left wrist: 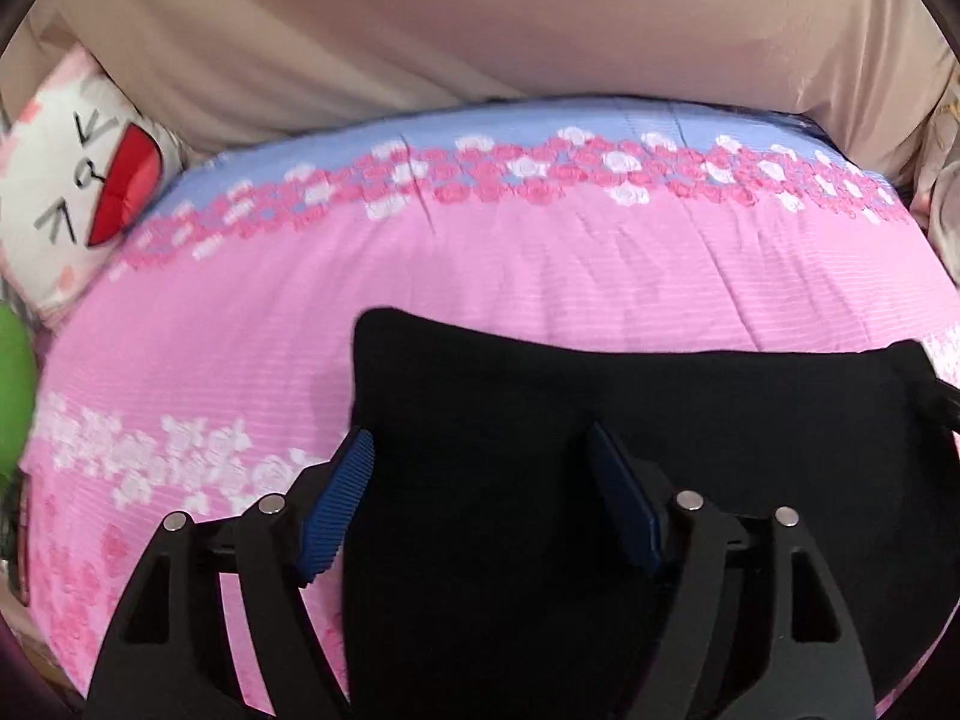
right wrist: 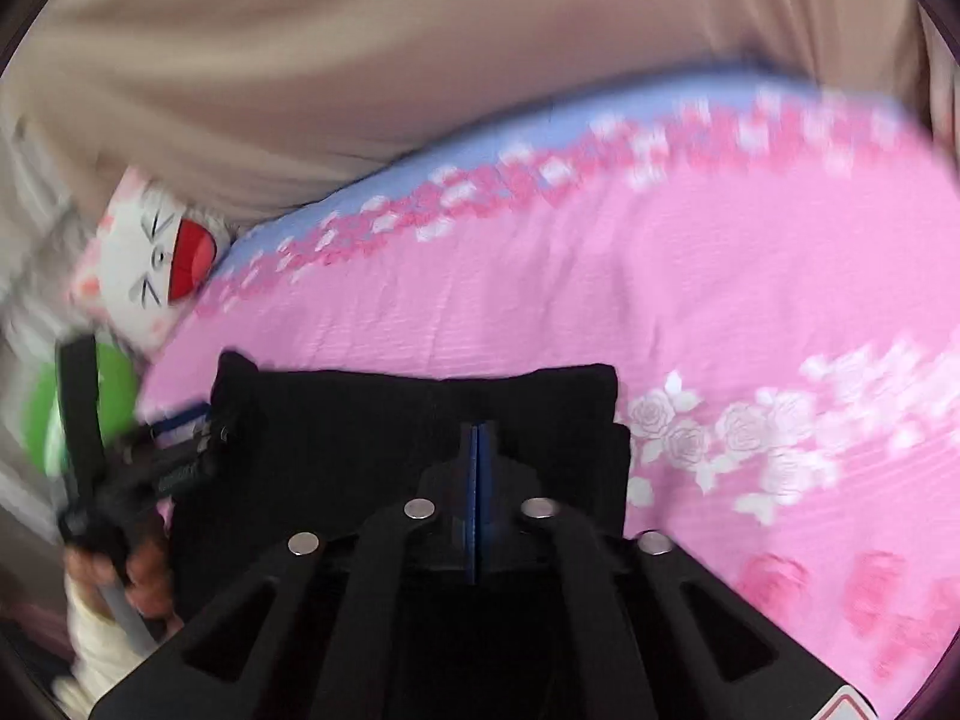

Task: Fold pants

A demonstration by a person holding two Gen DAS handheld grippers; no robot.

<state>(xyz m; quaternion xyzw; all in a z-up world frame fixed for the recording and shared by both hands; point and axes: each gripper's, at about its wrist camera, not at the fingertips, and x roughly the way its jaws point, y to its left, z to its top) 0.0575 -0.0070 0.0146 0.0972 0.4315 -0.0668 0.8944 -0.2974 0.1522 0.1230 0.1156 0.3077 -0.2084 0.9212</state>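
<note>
The black pants lie folded on the pink flowered bedspread. My left gripper is open, its blue pads spread over the pants' left part, one pad at the left edge. In the right wrist view the pants lie as a black block, and my right gripper is shut with its pads pressed together above them; whether cloth is pinched between them I cannot tell. The left gripper also shows in the right wrist view at the pants' left edge, held by a hand.
A white cat-face pillow with a red mouth lies at the bed's left end, with a green object beside it. A beige curtain hangs behind the bed. The bedspread extends right of the pants.
</note>
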